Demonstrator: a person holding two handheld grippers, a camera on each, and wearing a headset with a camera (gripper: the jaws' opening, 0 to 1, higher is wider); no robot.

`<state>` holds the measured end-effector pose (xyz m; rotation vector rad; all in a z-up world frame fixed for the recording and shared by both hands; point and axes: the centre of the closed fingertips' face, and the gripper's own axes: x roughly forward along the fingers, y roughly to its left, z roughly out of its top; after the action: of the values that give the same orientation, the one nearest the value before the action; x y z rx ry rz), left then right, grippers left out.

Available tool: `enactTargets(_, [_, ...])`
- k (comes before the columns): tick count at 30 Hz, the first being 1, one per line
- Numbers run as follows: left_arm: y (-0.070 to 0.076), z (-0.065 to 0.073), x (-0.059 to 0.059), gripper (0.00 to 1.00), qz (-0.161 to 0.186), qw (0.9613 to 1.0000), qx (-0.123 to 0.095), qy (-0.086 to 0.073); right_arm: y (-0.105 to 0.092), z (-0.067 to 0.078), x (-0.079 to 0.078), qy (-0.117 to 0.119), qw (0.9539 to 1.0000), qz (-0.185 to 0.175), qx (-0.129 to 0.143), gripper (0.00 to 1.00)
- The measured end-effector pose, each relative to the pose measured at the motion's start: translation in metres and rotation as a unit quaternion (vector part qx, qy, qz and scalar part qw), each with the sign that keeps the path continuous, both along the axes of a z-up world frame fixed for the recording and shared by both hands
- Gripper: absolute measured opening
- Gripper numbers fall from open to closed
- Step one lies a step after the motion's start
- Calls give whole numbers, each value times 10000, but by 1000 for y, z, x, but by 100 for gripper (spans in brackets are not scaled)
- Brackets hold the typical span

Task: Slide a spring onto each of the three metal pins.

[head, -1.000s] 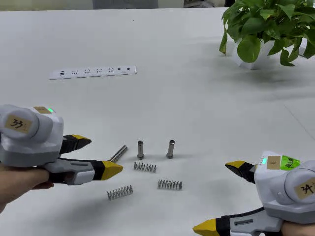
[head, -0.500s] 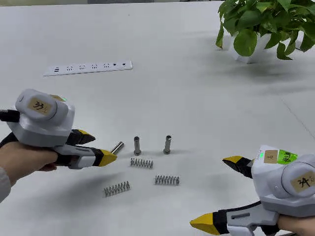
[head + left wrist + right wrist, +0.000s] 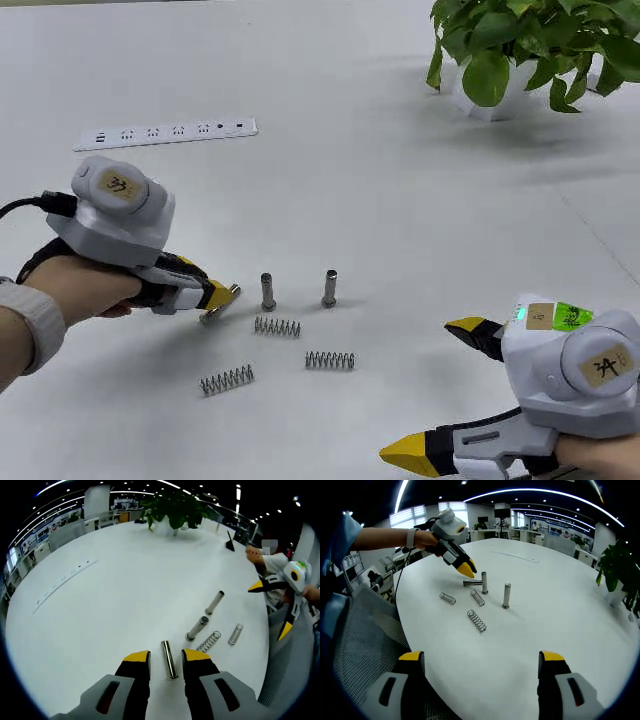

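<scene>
Two metal pins stand upright (image 3: 267, 291) (image 3: 329, 287) on the white table; a third pin (image 3: 168, 659) lies flat. My left gripper (image 3: 222, 295) (image 3: 166, 656) is low on the table, open, its yellow-tipped jaws astride the lying pin with small gaps on both sides. Three springs lie loose in front of the pins (image 3: 277, 326) (image 3: 330, 359) (image 3: 226, 379). My right gripper (image 3: 435, 393) (image 3: 481, 657) hovers wide open at the near right, holding nothing. In the right gripper view the upright pins (image 3: 484, 582) (image 3: 507, 595) and a spring (image 3: 476, 620) lie ahead.
A white power strip (image 3: 165, 132) lies at the far left of the table. A potted green plant (image 3: 520, 50) stands at the far right corner. A mesh chair back (image 3: 360, 645) sits by the table edge. A black cable runs from the left gripper.
My left gripper has moved right and down to the lying pin, and its jaws have narrowed around it. The right gripper has stayed open in place.
</scene>
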<state>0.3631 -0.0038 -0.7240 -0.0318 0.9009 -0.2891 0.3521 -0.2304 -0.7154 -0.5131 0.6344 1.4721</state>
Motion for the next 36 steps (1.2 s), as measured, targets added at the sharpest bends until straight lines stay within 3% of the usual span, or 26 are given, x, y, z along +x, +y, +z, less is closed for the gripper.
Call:
enactTargets(7, [0,-13,3,21,-18,9997,6,252,-2,-1,-1,33,10000,-30,-18,95])
enactTargets(17, [-3,-23,7,17,-70,9988,133,455,-4,0,0,35,9999,-107,19,95])
enactTargets(29, [-8,-27,12,15,-274,9969,476,566,-6,-2,0,52,9999,-157,28,95])
enactTargets(36, [-9,-27,11,13,-358,9938,774,708,-5,0,-3,83,9998,-162,47,94])
